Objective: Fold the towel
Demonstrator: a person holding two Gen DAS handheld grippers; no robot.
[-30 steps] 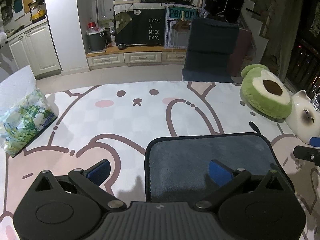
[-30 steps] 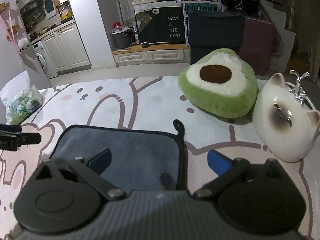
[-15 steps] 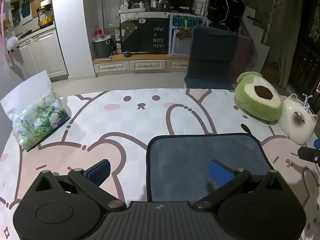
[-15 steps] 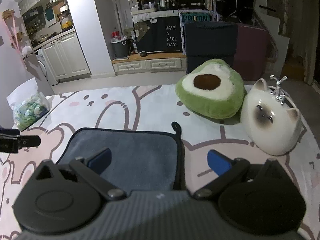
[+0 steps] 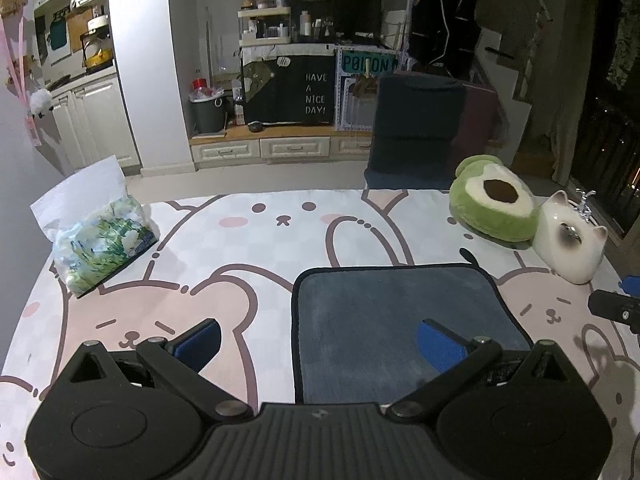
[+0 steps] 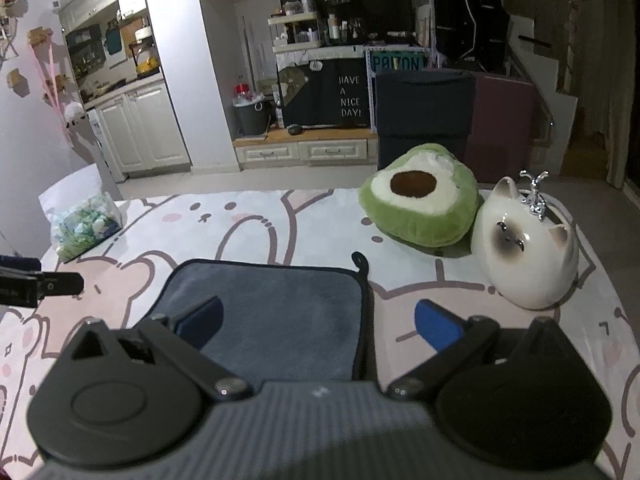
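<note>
A grey-blue towel [image 5: 392, 320] with dark trim lies folded and flat on the bunny-print table cover; it also shows in the right wrist view [image 6: 272, 312]. A small hanging loop [image 6: 359, 259] sticks out at its far right corner. My left gripper [image 5: 318, 340] is open and empty, held above the towel's left edge. My right gripper [image 6: 318, 322] is open and empty, held above the towel's right edge. Each gripper's tip shows at the side of the other's view.
A tissue pack [image 5: 100, 244] lies at the far left of the table. A green avocado plush [image 6: 418, 196] and a white ceramic cat [image 6: 528, 248] stand at the far right, close to the towel's right corner. The bunny-print cover [image 5: 240, 248] spreads around the towel.
Both grippers have risen and pulled back from the towel, so more of the table and room shows. The towel has not moved. Both stay open.
</note>
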